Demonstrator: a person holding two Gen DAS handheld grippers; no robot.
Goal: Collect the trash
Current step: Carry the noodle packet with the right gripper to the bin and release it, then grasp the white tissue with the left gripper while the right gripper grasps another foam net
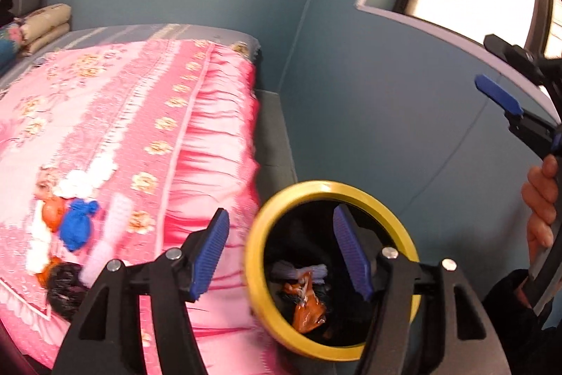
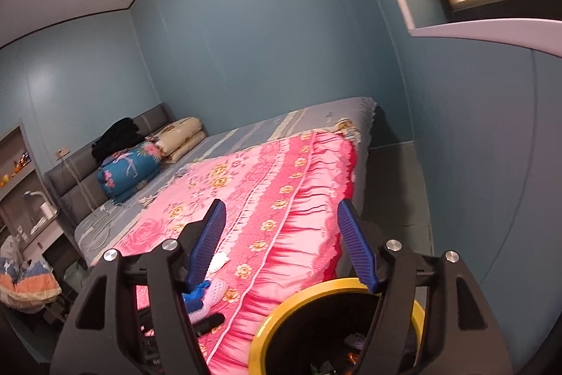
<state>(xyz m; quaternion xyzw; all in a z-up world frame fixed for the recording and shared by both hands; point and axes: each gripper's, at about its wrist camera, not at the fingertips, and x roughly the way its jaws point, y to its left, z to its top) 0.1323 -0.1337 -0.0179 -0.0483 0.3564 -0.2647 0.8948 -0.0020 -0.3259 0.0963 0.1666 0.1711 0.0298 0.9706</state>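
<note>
A yellow-rimmed bin (image 1: 253, 252) lined with a black bag stands beside the bed; inside lie an orange wrapper (image 1: 309, 304) and pale scraps. My left gripper (image 1: 281, 255) is open and empty, its right finger over the bin mouth. On the pink bedspread (image 1: 140, 115) lie trash pieces: a blue wad (image 1: 77, 227), white tissues (image 1: 80, 181), an orange bag (image 1: 52, 215), a black bag (image 1: 63, 290). My right gripper (image 2: 281, 248) is open and empty above the bedspread edge and the bin (image 2: 281, 308). The right gripper also shows at the left wrist view's right edge (image 1: 498, 97).
Blue walls enclose a narrow grey floor strip (image 1: 277, 143) between bed and wall. A window sill (image 2: 491, 30) juts out on the right. Folded quilts (image 2: 154, 157) and black clothing (image 2: 116, 136) lie by the headboard. Shelves and a desk (image 2: 31, 206) stand at far left.
</note>
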